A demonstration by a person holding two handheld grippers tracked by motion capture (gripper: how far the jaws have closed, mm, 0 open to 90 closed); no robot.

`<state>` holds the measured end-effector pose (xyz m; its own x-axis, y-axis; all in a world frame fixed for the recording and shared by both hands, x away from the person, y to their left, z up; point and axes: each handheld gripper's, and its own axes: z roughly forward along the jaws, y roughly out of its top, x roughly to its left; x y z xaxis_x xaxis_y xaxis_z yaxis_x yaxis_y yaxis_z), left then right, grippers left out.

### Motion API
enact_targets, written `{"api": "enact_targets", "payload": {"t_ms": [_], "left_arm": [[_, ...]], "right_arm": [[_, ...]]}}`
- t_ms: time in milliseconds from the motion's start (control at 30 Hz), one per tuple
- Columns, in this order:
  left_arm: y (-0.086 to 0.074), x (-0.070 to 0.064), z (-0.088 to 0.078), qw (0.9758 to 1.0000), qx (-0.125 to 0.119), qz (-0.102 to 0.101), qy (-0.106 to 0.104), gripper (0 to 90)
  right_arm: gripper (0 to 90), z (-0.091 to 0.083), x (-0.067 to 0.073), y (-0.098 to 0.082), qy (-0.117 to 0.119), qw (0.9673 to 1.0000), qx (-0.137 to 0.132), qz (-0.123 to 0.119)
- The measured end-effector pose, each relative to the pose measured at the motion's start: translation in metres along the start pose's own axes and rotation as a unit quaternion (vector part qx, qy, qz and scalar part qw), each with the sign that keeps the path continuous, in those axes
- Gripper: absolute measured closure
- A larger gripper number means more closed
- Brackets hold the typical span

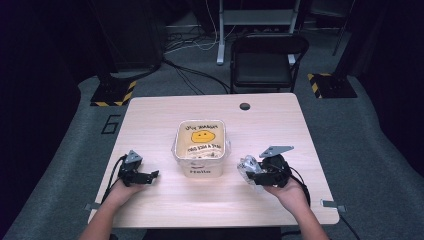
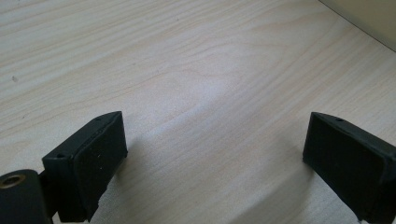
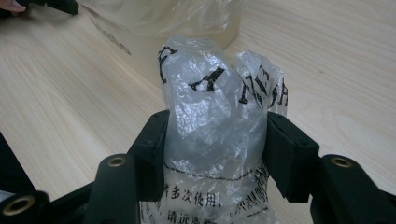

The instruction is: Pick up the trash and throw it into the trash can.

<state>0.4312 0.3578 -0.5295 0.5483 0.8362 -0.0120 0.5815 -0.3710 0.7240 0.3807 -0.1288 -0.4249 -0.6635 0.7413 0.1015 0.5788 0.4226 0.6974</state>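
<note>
While the left gripper (image 1: pixel 150 175) rests wide open on the desk (image 1: pixel 165 205)
Right gripper (image 3: pixel 215 140) clamps a crumpled plastic bag (image 3: pixel 215 107) beside the tub (image 1: pixel 200 170).

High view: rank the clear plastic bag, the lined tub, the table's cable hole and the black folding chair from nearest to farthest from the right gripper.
1. Clear plastic bag: clamped in the right gripper, at its left.
2. Lined tub: mid-table, left of that gripper.
3. Cable hole: near the table's far edge.
4. Black folding chair: on the floor beyond the table.
</note>
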Motion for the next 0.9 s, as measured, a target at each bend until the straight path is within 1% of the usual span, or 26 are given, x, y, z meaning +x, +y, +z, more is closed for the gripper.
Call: {"api": "enact_targets", "payload": {"t_ms": [67,200,333,467,500,700,733,867,900], "left_arm": [[0.0,0.0,0.0,1.0,0.0,0.0,0.0,6.0],[0.0,0.0,0.0,1.0,0.0,0.0,0.0,6.0],[0.0,0.0,0.0,1.0,-0.001,-0.001,0.001,6.0],[0.0,0.0,0.0,1.0,0.0,0.0,0.0,6.0],[0.0,0.0,0.0,1.0,0.0,0.0,0.0,6.0],[0.0,0.0,0.0,1.0,0.0,-0.001,0.0,6.0],[0.0,0.0,0.0,1.0,0.0,-0.001,0.0,6.0],[0.0,0.0,0.0,1.0,0.0,0.0,0.0,6.0],[0.0,0.0,0.0,1.0,0.0,0.0,0.0,6.0]], "right_arm": [[44.9,-0.002,0.0,0.004,-0.001,1.0,-0.003,-0.002],[44.9,-0.006,0.001,0.011,-0.001,1.0,-0.006,0.001],[44.9,-0.009,0.001,0.017,-0.003,0.9999,-0.013,-0.007],[44.9,-0.014,0.004,0.027,-0.004,0.9998,-0.018,-0.007],[44.9,-0.014,0.004,0.027,-0.004,0.9998,-0.018,-0.007],[44.9,-0.023,0.007,0.045,-0.001,0.9996,-0.025,-0.016],[44.9,-0.023,0.007,0.045,-0.001,0.9996,-0.025,-0.016],[45.0,-0.029,0.01,0.056,0.0,0.9997,-0.021,-0.009],[45.0,-0.029,0.01,0.056,0.0,0.9997,-0.021,-0.009]]}}
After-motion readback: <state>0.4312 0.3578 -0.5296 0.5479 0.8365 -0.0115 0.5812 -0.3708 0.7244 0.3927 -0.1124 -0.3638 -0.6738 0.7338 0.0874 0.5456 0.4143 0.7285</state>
